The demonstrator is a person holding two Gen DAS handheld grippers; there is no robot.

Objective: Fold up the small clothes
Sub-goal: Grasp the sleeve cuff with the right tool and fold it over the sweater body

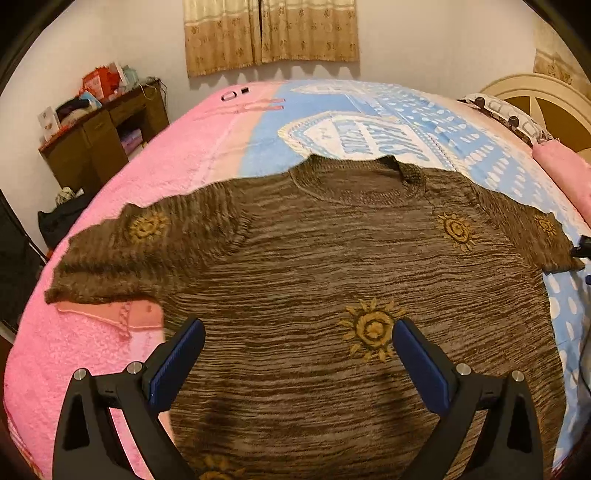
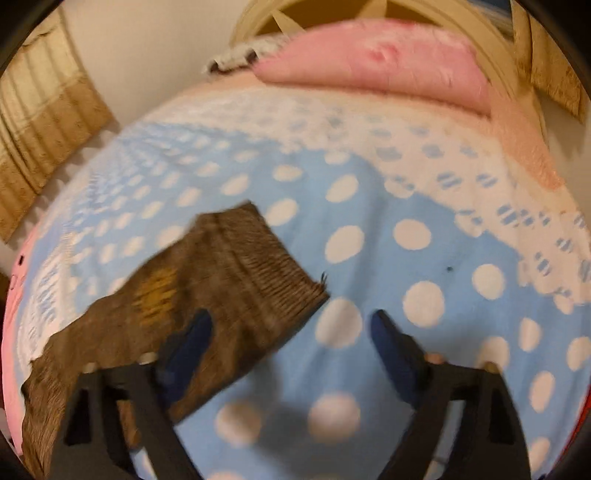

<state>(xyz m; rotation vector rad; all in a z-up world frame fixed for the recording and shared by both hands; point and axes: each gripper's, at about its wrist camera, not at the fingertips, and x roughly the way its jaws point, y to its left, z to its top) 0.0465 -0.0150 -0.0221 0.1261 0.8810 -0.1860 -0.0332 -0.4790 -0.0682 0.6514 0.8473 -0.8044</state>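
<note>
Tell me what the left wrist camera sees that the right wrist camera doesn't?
Only the left wrist view shows the whole brown sweater spread flat, with its collar and yellow suns, plus the wooden desk and the pink side of the blanket.

Only the right wrist view shows the sleeve cuff up close, and the right gripper, open above it.

Both show the blue dotted blanket, the pink pillow, the curtains and the headboard. The left gripper is open too.

Left gripper [image 1: 298, 345], right gripper [image 2: 291, 339]: black angular frames, silver round screw heads at the joints, dark blue ribbed fingers [image 1: 177, 363].
</note>
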